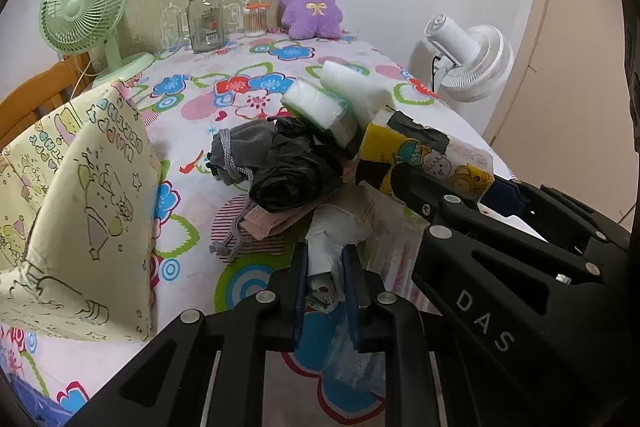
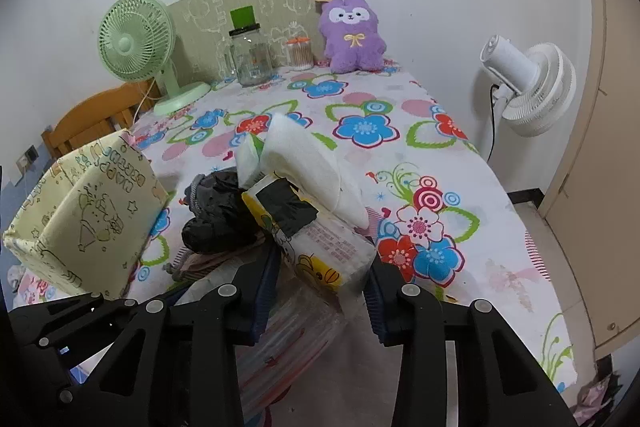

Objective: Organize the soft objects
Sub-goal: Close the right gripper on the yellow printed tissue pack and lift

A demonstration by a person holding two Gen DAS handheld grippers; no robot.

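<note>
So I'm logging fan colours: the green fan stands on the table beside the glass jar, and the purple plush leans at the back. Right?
One thing is off: the green fan stands behind the table's edge, not on it, as the right wrist view shows. The glass jar and purple plush are as you say.

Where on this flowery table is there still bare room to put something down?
Bare cloth lies between the pile and the back row: green fan, glass jar, purple plush. The right side of the table, toward the white fan, is also free. It is crowded in the near middle, where the tissue pack, black bag and cloth box sit.
</note>
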